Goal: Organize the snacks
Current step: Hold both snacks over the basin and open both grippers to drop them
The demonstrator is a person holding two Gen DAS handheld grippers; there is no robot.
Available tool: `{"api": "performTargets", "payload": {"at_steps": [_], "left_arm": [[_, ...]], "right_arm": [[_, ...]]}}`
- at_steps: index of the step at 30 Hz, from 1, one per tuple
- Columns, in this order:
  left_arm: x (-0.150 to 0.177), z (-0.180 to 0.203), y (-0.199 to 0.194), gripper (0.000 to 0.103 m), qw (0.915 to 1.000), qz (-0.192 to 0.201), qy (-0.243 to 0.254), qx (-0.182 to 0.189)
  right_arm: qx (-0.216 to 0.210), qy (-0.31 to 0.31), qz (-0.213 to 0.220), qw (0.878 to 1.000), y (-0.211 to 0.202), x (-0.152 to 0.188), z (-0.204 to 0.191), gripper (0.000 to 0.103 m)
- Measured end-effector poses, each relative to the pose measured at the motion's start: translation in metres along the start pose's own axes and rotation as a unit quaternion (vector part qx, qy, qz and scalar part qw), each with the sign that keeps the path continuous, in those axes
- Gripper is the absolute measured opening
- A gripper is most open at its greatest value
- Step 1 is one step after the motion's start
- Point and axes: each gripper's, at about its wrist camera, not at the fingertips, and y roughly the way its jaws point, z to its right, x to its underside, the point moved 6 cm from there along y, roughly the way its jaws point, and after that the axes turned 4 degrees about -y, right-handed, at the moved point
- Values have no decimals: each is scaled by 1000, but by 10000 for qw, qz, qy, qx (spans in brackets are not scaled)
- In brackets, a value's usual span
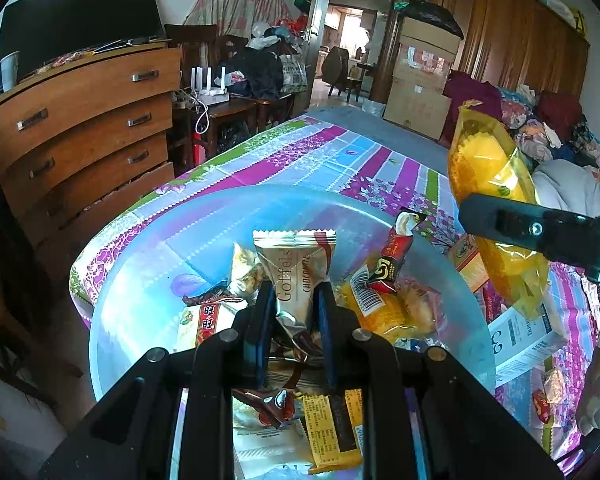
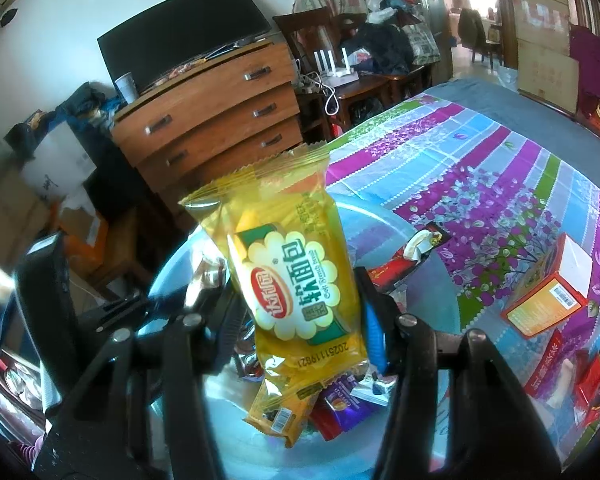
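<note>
Above the clear bowl, left tool clamps a Goffels packet; right tool grips a yellow bread pack.

Glossy foil wafer packet (creased).

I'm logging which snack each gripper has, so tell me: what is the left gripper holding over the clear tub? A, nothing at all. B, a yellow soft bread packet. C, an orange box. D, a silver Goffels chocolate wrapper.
D: in the left wrist view the left gripper is shut on the silver Goffels chocolate wrapper above the clear tub, while the yellow soft bread packet sits in the right gripper.
</note>
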Motion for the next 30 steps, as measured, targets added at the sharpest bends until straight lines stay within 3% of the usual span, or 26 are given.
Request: {"api": "performTargets", "payload": {"at_steps": [21,25,30], "left_arm": [[11,-3,15,22,9997,-216,-97,-41],[12,-6,17,34,9996,-246,-132,-95],[12,-6,17,51,9995,-245,-134,-137]], "right_arm": [[-46,57,-78,9999,8,3,4,54],[-60,39,-105,9999,11,4,2,54],[9,64,-50,10000,11,3,4,74]]}}
